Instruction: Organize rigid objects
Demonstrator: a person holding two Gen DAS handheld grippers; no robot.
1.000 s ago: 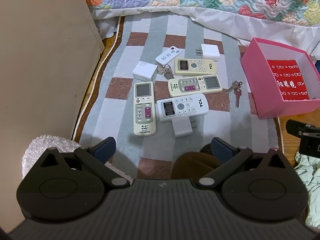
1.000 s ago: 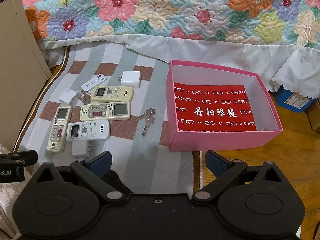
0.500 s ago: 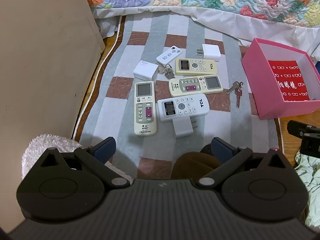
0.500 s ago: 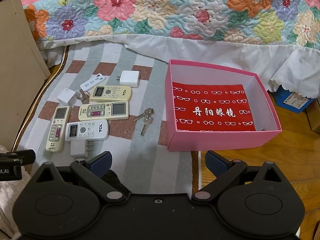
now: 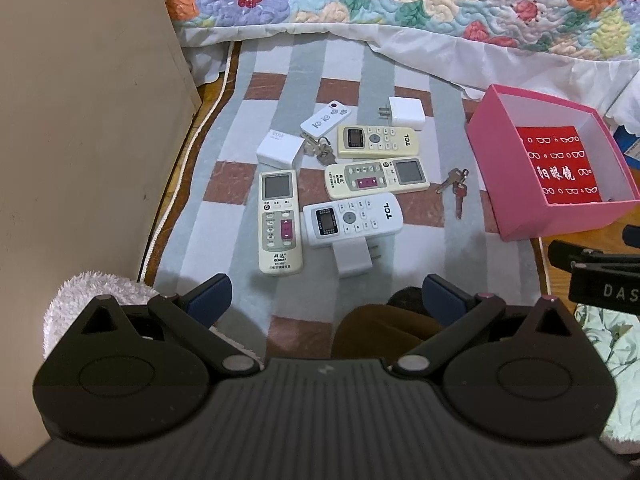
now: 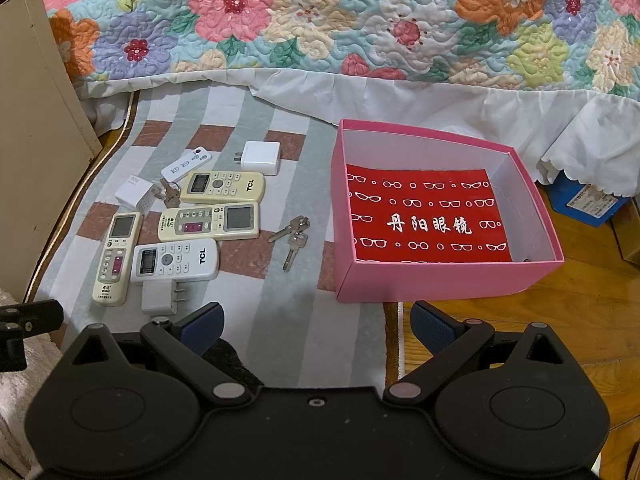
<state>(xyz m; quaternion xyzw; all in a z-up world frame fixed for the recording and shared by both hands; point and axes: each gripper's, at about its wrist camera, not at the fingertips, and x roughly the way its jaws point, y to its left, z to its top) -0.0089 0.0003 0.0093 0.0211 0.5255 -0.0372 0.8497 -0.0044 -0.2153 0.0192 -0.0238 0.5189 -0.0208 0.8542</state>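
Floor rug by bed; both hand-held grippers spread, empty. Risk: white remote overlaps charger, grabbing it may drag both.

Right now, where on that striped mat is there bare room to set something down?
Bare mat lies between the loose keys and the pink cardboard box, and along the near edge. The remote controls and white chargers crowd the left.

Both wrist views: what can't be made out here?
- Charger, both views: upper part under the white TCL remote.
- Pink box, left view: right corner cut off by the frame edge.
- Remote button labels: too small.
- Floor nearest the cameras: hidden by the grippers.
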